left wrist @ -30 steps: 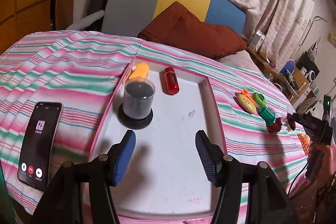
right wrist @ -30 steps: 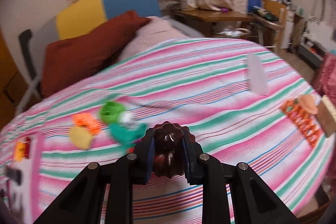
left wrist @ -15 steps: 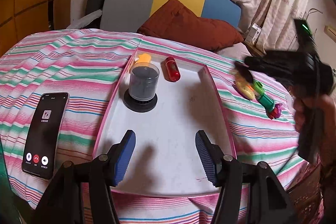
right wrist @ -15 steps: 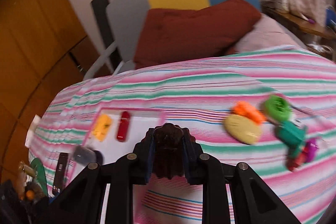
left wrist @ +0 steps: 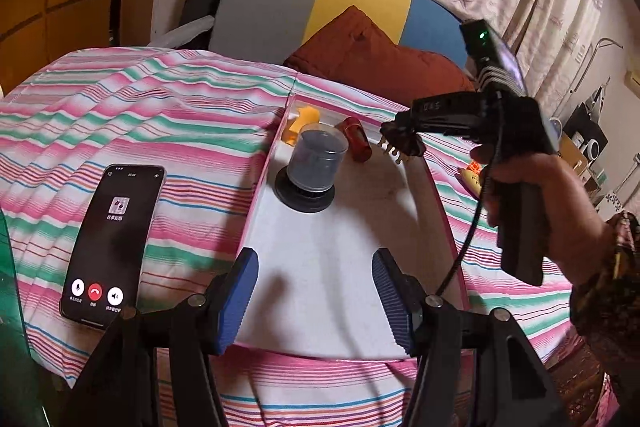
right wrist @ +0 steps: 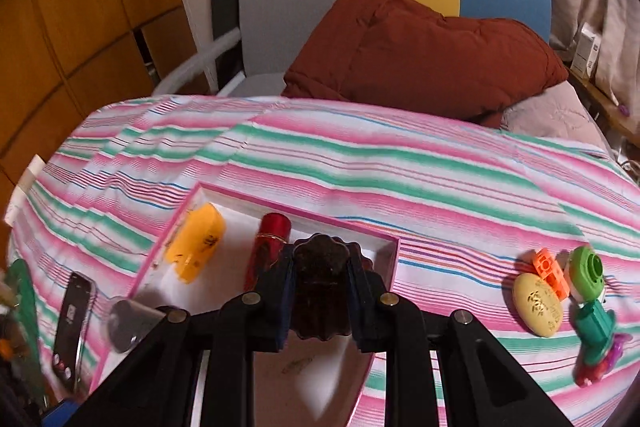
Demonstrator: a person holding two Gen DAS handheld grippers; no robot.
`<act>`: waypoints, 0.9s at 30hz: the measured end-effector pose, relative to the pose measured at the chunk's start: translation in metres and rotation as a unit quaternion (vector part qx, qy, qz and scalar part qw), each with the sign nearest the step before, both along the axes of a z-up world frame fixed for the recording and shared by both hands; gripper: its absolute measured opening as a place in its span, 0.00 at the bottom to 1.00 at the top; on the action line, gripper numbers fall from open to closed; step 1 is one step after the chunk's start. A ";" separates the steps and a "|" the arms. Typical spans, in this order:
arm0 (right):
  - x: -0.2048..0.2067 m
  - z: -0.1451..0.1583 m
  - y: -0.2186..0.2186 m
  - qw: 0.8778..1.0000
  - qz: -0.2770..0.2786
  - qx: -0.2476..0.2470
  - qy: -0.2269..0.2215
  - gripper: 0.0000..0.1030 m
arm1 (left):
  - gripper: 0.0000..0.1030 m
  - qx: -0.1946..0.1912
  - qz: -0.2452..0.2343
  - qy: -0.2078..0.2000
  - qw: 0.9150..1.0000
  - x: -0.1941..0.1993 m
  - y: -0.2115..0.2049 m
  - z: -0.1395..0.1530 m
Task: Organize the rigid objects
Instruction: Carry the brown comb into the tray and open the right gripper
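Dark-brown scalloped comb-like piece [right wrist: 320, 291], with pale teeth showing in the left wrist view, is sitting clamped between the pads of your right hand-held gripper [right wrist: 320, 297], near the lower centre of the right wrist frame. You are holding it above the white shallow tray with the pink rim [right wrist: 384, 241], over the far right part of its floor in the left wrist view, and it is not touching the tray as far as the frames show.

Your left hand-held gripper [left wrist: 314, 301] is hanging with its blue pads spread wide and nothing between them, at the bottom of its own frame over the near end of the tray.

Already lying in the tray are an orange-yellow rounded block [right wrist: 196, 243], a red cylindrical tube [right wrist: 268, 247] beside it, and a clear domed disc case on a black base [left wrist: 310, 171]. Outside it, at the right of the right wrist frame, a cream oval piece [right wrist: 538, 305], an orange brick [right wrist: 552, 271] and a green plastic toy [right wrist: 588, 291] are lying on the striped cloth. A black smartphone [left wrist: 112, 243] is resting at the lower left.

You are, by my reading, carrying out the placing step. Next you are needing to lower the piece onto bare tray floor right of the red tube, clear of the disc case, then part the pads and lift away.
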State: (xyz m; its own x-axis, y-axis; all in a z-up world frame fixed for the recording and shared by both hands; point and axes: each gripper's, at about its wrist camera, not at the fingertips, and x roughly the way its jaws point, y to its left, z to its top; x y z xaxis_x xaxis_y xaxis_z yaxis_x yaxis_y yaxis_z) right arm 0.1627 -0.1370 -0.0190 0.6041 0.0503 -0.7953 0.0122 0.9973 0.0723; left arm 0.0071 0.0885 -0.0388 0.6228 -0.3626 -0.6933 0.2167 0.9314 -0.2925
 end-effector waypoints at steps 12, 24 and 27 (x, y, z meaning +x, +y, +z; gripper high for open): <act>0.005 -0.010 0.003 1.000 0.006 -0.010 -0.020 0.40 | 0.58 0.000 0.004 0.005 1.000 0.003 0.003 -0.001; -0.054 0.023 -0.024 0.997 -0.001 0.043 -0.059 0.52 | 0.58 0.005 -0.008 0.010 1.000 -0.001 -0.011 -0.003; -0.068 0.023 -0.033 0.998 -0.005 0.039 -0.056 0.52 | 0.58 0.005 -0.015 0.010 1.000 -0.003 -0.016 -0.003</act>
